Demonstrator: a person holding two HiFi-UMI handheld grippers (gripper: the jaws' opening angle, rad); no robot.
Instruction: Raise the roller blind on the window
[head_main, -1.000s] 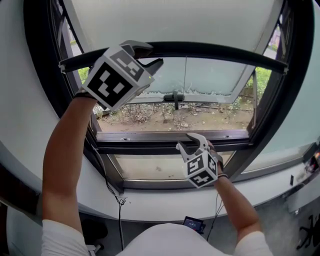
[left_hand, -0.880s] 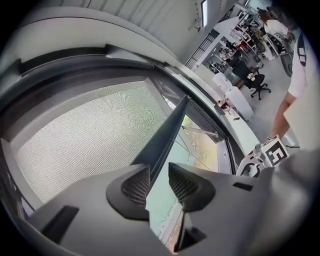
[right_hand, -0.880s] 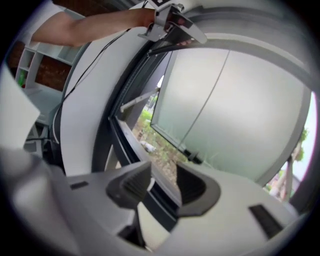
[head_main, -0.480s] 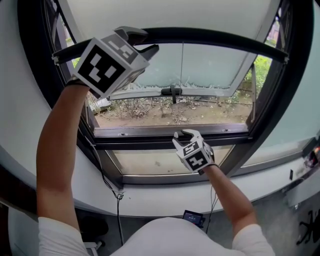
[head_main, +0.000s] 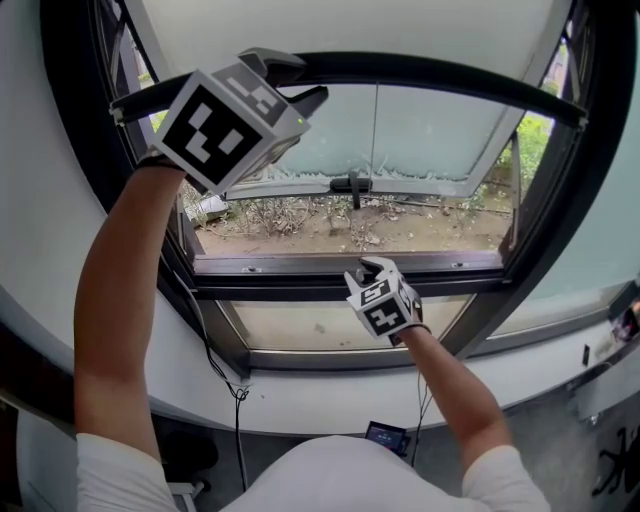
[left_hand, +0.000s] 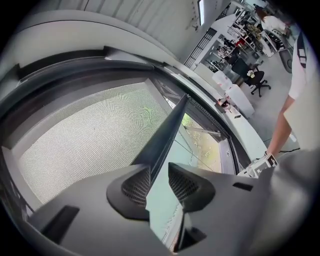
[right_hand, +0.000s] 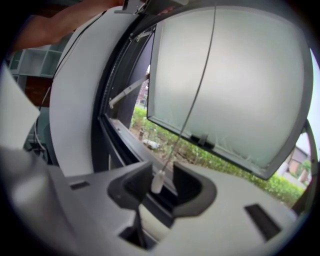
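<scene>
Bright daylight floods through my window (head_main: 330, 290); fisheye bends every edge, dark vignettes ring both gripper views, and the nearest parts look soft.

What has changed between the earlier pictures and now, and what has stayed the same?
The right gripper has moved in on the pull cord; its jaws, just narrowing a little, flank the white toggle without gripping it. The left gripper stays at the blind's bottom bar.
</scene>
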